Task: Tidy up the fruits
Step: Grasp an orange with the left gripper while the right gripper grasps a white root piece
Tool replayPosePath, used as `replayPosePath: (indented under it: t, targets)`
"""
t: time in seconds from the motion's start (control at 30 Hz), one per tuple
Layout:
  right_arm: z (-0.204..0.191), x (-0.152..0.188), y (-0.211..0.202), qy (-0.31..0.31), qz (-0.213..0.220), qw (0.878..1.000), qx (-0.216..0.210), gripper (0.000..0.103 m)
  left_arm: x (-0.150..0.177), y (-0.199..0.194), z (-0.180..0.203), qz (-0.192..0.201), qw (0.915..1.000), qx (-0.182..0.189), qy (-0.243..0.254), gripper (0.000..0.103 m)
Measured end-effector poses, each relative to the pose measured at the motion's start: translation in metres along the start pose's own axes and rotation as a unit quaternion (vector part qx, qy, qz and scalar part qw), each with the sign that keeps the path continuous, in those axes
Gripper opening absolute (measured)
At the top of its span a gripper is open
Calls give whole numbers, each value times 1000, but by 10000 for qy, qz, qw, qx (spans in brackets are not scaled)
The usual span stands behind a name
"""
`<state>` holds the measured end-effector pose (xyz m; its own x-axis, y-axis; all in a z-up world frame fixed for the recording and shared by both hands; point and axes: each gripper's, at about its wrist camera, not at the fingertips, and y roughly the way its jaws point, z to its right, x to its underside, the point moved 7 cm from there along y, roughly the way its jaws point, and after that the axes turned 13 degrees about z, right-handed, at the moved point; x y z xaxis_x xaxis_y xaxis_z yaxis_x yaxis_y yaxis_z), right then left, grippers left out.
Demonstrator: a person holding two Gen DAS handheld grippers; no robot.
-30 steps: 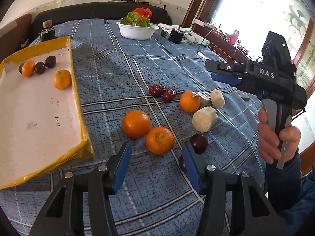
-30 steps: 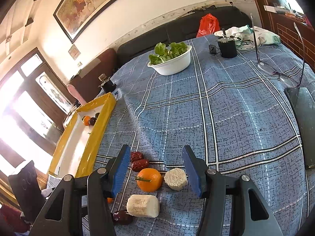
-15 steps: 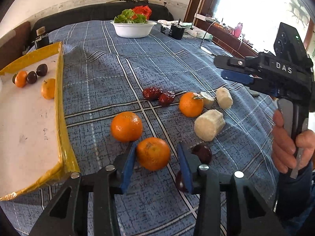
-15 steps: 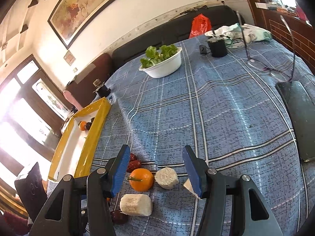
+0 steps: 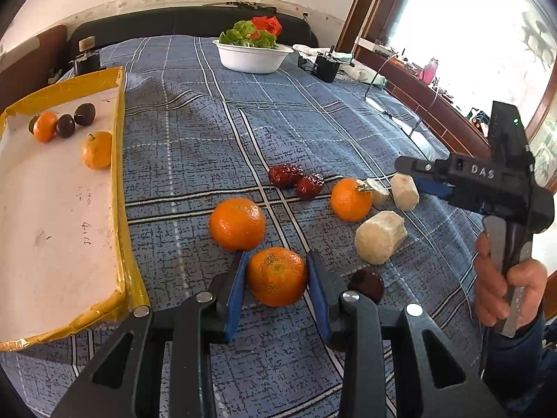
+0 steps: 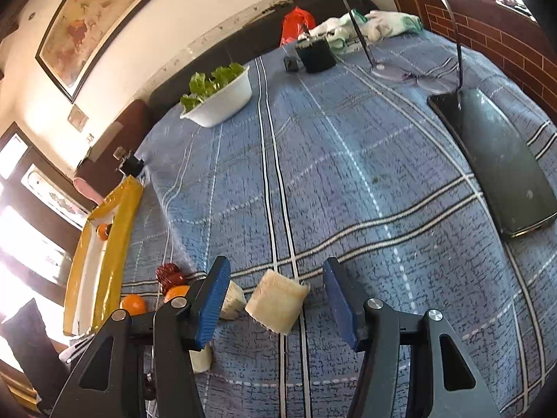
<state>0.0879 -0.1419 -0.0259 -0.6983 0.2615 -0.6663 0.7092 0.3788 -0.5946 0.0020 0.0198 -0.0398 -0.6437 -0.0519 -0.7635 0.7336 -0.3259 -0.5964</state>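
Observation:
My left gripper has its blue pads pressed on both sides of an orange that rests on the blue checked cloth; its jaws are still closing. Beside it lie another orange, a stemmed orange, two red dates, a dark plum and pale chunks. The yellow-rimmed tray at left holds two small oranges and two dark fruits. My right gripper is open, low over a pale chunk that sits between its fingers, untouched.
A white bowl of greens stands at the far side. A dark phone, glasses and a black cup lie to the right. A person's hand holds the right gripper's handle near the bed's right edge.
My left gripper moved forward around the near orange and its jaws narrowed onto it. The right gripper dropped and rolled, so a pale chunk now sits between its fingers.

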Motion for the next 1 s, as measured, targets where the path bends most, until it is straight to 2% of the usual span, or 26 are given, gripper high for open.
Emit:
replayPosePath:
  t: [0.13,0.17,0.2,0.27,0.43,0.67,1.0]
  targets:
    - [-6,7,5,-281,-49,9995,112,58,0,-2,3,56,9999,5,97,33]
    - [-6,7,4,-364,-38,9991,193,55,0,-2,4,58,9999,20,113,33]
    - [-5,8,5,-462,-19,9984,313,47,0,-2,4,65,9999,31,116,33]
    - [-5,8,6,-464,-29,9985,275,41,0,-2,4,66,9999,58,89,33]
    - [-11,8,5,-721,53,9969,309,40,-1,-2,2,59,10000,58,28,33]
    - [-18,-8,-16,-500,618,9968,-129,38,-2,-4,-1,145,9999,7,-29,33]
    - [-29,-7,-19,-625,649,9953,-360,36,-2,-5,-3,145,9998,-102,-61,33]
